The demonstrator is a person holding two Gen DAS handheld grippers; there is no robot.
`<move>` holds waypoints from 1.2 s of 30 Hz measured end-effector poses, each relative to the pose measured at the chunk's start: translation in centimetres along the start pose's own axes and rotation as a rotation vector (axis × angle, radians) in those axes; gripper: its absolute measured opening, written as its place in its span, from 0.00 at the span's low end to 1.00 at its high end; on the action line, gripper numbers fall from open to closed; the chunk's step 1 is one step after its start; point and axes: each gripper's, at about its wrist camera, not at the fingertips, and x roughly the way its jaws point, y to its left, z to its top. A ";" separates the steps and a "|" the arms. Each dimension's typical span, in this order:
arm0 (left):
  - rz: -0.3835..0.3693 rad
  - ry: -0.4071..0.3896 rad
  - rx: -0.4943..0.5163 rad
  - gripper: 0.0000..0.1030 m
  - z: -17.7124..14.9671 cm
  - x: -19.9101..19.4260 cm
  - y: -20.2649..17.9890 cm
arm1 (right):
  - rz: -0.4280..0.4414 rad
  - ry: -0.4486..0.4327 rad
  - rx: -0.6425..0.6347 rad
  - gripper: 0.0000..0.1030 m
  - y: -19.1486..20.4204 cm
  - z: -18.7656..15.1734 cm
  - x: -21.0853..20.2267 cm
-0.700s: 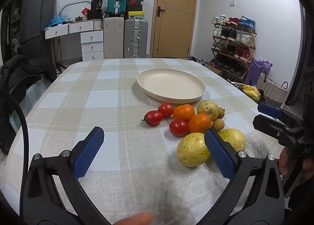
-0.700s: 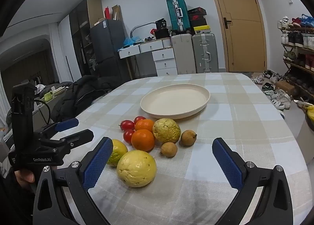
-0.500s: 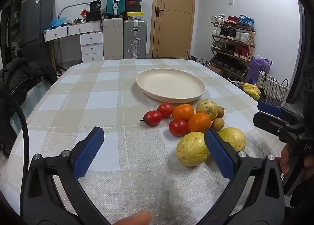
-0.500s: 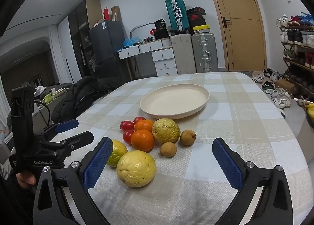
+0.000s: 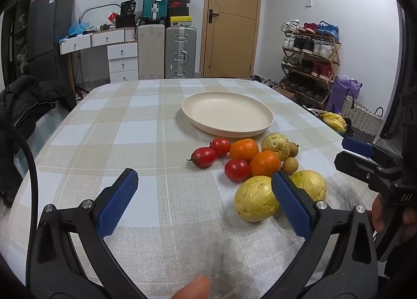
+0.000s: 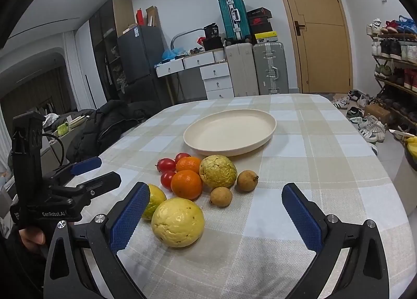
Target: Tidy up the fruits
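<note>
An empty cream plate [image 5: 226, 114] [image 6: 229, 134] sits mid-table. In front of it lies a cluster of fruit: three red tomatoes [image 5: 204, 157], two oranges [image 5: 265, 163] [image 6: 186, 184], a wrinkled yellow-green fruit [image 6: 218, 171], two small brown fruits [image 6: 221, 196] and two smooth yellow fruits [image 5: 256, 202] [image 6: 178, 222]. My left gripper [image 5: 203, 179] is open above the cloth, left of the cluster, its right finger in front of the yellow fruits. My right gripper [image 6: 215, 190] is open too, with the near yellow fruit and the brown fruits ahead between its fingers, untouched.
The table carries a beige and white checked cloth [image 5: 135, 127]. A black jacket [image 5: 23, 101] lies over a seat at the left edge. Suitcases [image 5: 179, 51], white drawers, a door and a shoe rack [image 5: 310, 64] stand beyond the table.
</note>
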 end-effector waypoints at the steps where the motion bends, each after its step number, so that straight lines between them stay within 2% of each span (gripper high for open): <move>1: -0.001 0.001 0.000 0.99 0.0 0.0 0.0 | 0.000 0.000 -0.003 1.00 0.0 0.0 0.0; 36: 0.001 0.000 0.000 0.99 -0.5 0.1 -0.1 | 0.000 0.013 0.015 1.00 -0.7 -0.1 0.4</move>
